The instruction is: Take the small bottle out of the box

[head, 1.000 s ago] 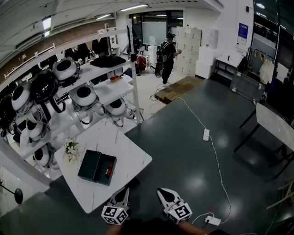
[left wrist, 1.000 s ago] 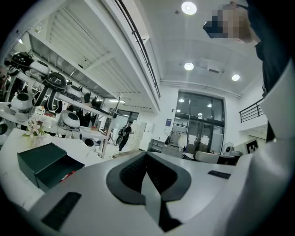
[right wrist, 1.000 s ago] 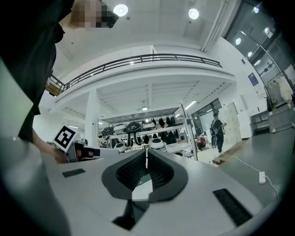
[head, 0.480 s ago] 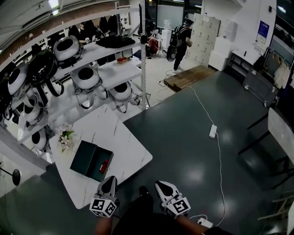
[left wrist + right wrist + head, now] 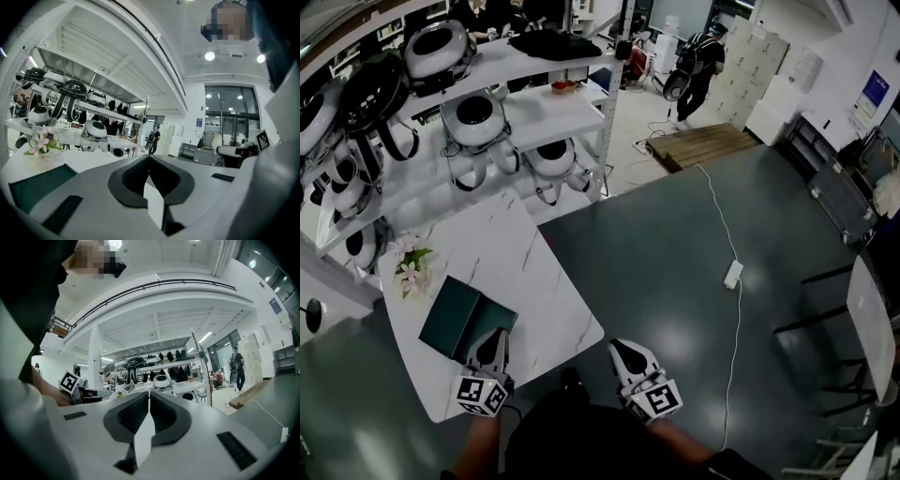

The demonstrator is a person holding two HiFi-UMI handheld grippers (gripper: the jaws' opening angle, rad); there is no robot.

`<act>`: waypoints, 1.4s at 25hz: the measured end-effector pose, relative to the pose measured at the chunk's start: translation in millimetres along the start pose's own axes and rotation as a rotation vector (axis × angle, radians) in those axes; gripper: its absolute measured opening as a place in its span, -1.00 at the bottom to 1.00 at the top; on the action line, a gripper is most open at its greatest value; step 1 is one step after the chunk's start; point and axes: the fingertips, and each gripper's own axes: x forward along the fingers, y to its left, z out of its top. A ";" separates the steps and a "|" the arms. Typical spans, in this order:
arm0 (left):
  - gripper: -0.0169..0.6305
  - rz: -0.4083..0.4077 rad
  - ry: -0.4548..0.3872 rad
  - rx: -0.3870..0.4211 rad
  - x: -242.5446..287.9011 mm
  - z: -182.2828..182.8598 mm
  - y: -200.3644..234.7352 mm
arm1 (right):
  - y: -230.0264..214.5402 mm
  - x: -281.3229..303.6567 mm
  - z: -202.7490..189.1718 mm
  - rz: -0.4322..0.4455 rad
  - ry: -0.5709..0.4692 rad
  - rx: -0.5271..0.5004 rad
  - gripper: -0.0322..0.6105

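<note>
Head view: left tongs & right tongs both closed tight, holding nothing. Dark green box on white marble desk sits right at left tongs' tips; small bottle not visible, prob. inside. Likely light, stiff, slick, so grip mid-body.

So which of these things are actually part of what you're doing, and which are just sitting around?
Part of the job:
- box on the table
- left tool and right tool, both shut and empty
- bottle: hidden from view right now

Just lying about:
- flowers
- helmets on the shelves
- floor cable
- pallet
</note>
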 end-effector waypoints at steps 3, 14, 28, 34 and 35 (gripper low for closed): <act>-0.90 0.029 -0.026 0.022 13.5 12.8 18.9 | -7.5 32.3 9.9 0.039 0.001 -0.005 -0.79; -0.49 0.029 0.504 0.080 2.6 -50.9 83.3 | -14.2 112.2 -12.6 0.257 0.081 -0.007 -0.79; -0.30 -0.074 1.153 0.128 -23.4 -181.6 109.7 | -54.7 175.9 -37.0 0.354 0.193 0.026 -0.79; -0.27 -0.098 1.265 0.105 -29.6 -201.2 110.1 | -57.8 166.0 -54.0 0.346 0.246 0.031 -0.79; -0.27 -0.100 1.275 0.096 -29.1 -202.0 109.2 | -58.7 164.1 -56.2 0.341 0.253 0.034 -0.79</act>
